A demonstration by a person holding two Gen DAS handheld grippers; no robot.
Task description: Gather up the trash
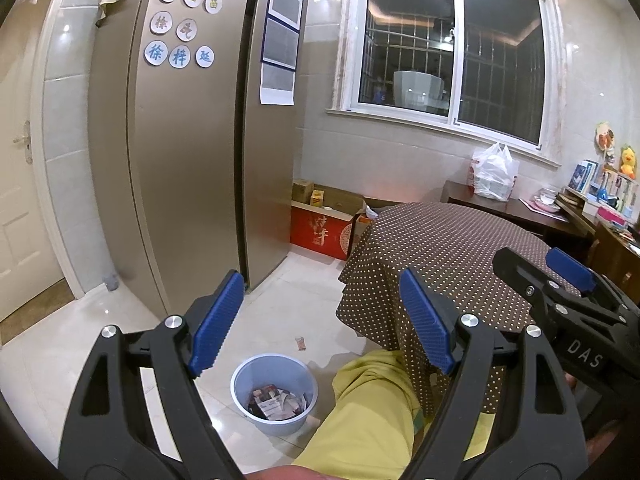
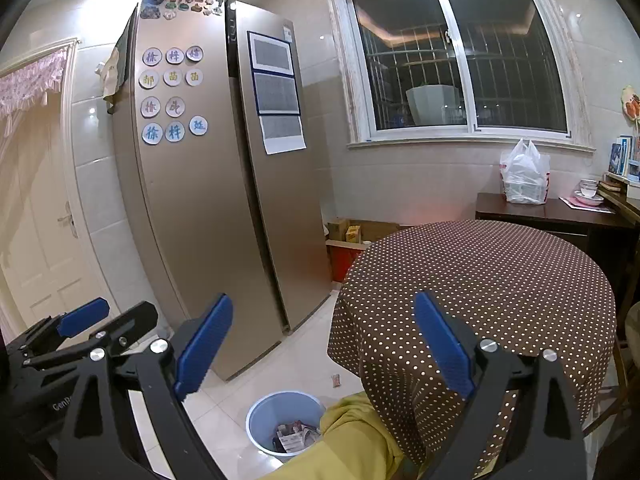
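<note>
Below both spread, empty claws [image 1: 324, 320] [image 2: 324, 344], trash-filled bin [image 1: 244, 384], wrapper [image 1: 300, 343] beyond

Open floor above the bin [image 1: 274, 394] — knee [image 1: 372, 396] and draped table [image 1: 460, 248] crowding its right

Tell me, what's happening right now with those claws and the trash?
Left gripper and right gripper: jaws open, empty. Blue bin holds scraps; one wrapper on the floor beyond it. Yellow-clad leg beside the bin.
</note>
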